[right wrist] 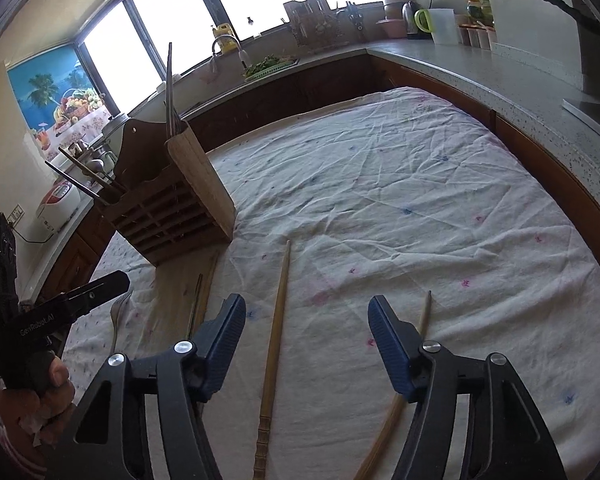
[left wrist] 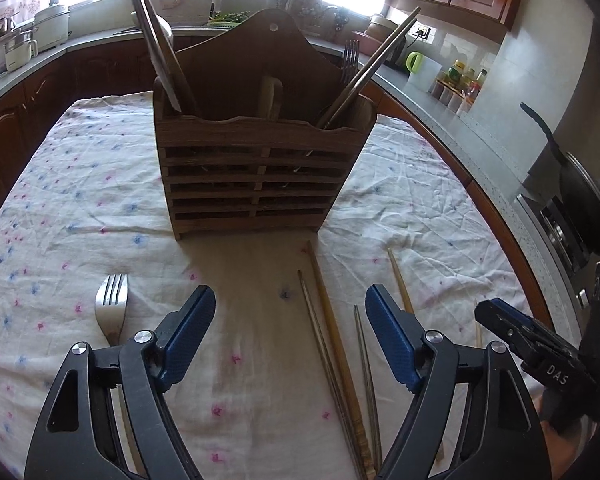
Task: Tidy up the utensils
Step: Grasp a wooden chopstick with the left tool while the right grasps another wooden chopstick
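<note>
Sorting utensils | right tongs (right wrist: pixel 306 344) part-open, empty, astride a wooden chopstick (right wrist: pixel 274 344) lying flat, my likely next pick | left tongs (left wrist: pixel 288 336) wide, empty, between fork (left wrist: pixel 110 308) and metal chopsticks (left wrist: pixel 320 328) | wooden caddy (left wrist: pixel 260 160) upright ahead, slots open on top | cloth-covered surface (right wrist: pixel 420 200) bare to my right, edges far.
</note>
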`<state>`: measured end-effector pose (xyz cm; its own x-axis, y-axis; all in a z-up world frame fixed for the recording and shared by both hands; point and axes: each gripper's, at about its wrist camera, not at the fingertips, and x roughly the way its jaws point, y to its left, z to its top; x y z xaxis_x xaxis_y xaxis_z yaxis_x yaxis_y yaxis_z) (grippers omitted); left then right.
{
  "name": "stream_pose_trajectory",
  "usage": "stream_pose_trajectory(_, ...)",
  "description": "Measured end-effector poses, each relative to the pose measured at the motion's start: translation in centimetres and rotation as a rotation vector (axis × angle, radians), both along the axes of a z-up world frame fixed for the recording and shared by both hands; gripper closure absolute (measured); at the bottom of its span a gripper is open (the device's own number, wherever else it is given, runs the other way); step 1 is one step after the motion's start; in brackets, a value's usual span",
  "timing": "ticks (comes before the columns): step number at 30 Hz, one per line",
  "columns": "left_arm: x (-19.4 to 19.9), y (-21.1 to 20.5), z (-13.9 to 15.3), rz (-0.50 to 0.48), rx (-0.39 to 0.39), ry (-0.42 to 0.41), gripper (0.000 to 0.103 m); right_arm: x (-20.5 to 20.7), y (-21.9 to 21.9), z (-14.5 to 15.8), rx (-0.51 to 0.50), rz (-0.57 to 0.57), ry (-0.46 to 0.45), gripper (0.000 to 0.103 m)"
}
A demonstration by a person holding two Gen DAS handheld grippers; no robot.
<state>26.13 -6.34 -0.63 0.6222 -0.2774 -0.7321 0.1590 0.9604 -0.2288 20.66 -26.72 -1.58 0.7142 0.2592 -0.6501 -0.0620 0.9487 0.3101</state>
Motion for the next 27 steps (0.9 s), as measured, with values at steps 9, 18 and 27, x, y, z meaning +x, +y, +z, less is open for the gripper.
stream_pose_trajectory(9, 2.8, -1.5, -1.6, -0.046, 0.036, 0.048, 0.039, 6.8, 3.1, -2.7, -0.075, 0.089, 0.087, 0.075)
stream_pose_trajectory(18, 5.6, -3.7, -3.5, -0.094, 0.104, 0.103, 0.049, 8.1, 2.3, -3.7, -0.118, 0.082, 0.108, 0.097)
stream_pose_trajectory(27, 6.7, -6.5, -4.9, -0.154, 0.238, 0.103, 0.083, 5.7, -0.2, -2.2, -0.002, 0.019, 0.059, 0.097)
